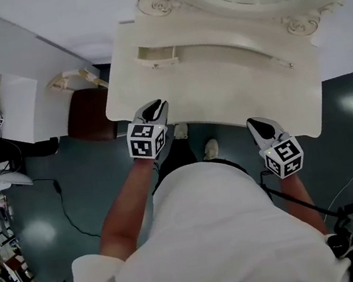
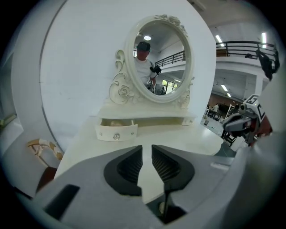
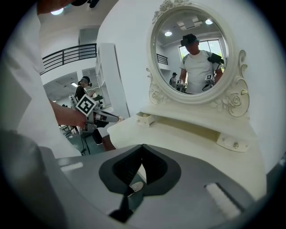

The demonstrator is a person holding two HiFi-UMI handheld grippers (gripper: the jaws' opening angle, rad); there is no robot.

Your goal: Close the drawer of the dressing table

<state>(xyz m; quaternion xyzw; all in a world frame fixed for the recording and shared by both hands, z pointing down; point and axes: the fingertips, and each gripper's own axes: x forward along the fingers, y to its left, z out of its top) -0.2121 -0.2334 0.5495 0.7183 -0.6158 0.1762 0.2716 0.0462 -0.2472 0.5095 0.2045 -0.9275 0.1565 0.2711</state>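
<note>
drawer (image 2: 116, 130) interior dim, contents unclear

Head view dim, flat, muted; pale glare patches on dark floor (image 1: 40, 232). Both gripper views brighter, lit from overhead, fisheye-bent with black vignetted corners. Ceiling lamps glint in mirror (image 3: 190, 49). Nearest foreground soft; shadows faint.
</note>
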